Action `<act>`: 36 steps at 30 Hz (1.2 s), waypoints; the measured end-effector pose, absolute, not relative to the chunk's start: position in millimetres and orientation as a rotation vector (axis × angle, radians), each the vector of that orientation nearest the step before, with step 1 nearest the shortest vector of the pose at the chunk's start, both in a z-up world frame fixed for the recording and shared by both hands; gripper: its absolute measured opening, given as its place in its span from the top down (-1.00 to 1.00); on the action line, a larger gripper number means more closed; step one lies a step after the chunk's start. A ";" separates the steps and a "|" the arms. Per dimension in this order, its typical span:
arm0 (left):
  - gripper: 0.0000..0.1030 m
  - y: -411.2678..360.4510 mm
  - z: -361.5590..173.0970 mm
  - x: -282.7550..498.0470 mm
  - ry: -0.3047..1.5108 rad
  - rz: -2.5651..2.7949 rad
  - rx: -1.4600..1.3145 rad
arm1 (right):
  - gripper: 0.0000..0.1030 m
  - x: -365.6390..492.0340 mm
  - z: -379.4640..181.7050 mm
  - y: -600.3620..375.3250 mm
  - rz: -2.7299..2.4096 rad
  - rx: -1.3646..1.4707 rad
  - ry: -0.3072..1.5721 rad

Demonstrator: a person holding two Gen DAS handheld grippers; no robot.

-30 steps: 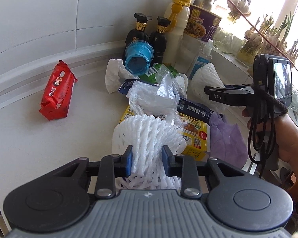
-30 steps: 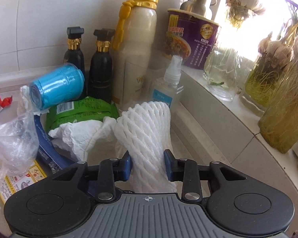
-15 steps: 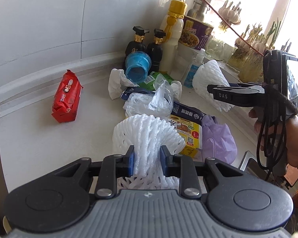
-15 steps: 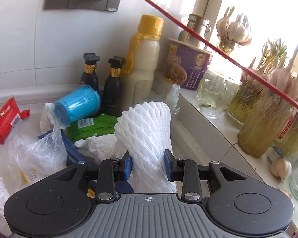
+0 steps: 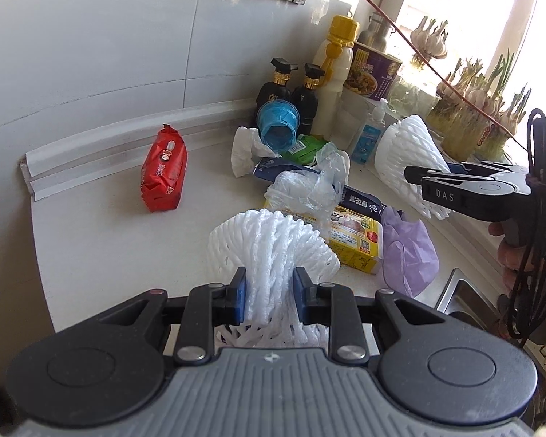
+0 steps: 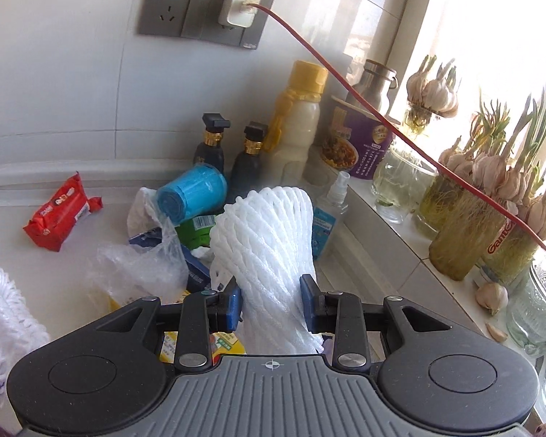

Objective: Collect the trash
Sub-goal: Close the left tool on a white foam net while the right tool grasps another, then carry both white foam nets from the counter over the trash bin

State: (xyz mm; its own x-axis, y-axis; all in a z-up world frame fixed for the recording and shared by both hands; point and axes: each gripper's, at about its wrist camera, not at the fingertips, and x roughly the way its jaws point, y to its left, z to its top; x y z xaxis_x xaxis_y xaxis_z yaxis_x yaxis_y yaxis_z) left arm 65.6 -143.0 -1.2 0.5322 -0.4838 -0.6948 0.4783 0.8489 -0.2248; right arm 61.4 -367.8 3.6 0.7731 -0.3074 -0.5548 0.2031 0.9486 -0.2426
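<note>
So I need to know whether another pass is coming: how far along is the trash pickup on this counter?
Nothing looks binned yet; no bin is in view. In hand: the left gripper clamps one white foam net, and the right gripper clamps another foam net. Left on the counter: red wrapper, clear plastic bag, yellow box, purple glove, crumpled tissue.

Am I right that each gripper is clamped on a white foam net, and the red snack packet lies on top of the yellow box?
Not quite. Each gripper does hold a white foam net, but the red snack packet lies alone on the counter near the wall, well apart from the yellow box. The left wrist view shows this.
</note>
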 end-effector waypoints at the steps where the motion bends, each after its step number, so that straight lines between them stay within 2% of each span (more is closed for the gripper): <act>1: 0.55 -139.3 -0.7 64.9 0.829 -0.571 -0.009 | 0.40 58.2 6.0 -362.0 -0.272 -0.183 0.627; 22: 0.55 -38.6 2.1 57.9 0.818 -0.405 -0.104 | 0.40 34.4 30.4 -251.3 -0.070 -0.137 0.620; 36: 0.55 26.3 -10.7 53.6 0.838 -0.261 -0.138 | 0.40 33.7 20.6 -172.6 0.099 -0.128 0.654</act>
State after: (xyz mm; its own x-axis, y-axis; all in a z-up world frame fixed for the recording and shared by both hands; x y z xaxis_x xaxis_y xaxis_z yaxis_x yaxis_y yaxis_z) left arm 53.6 26.3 -10.7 0.6393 -0.2820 -0.7154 0.1738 0.9592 -0.2228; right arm 33.8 -172.6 20.7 0.7896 0.0512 -0.6115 -0.1318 0.9874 -0.0874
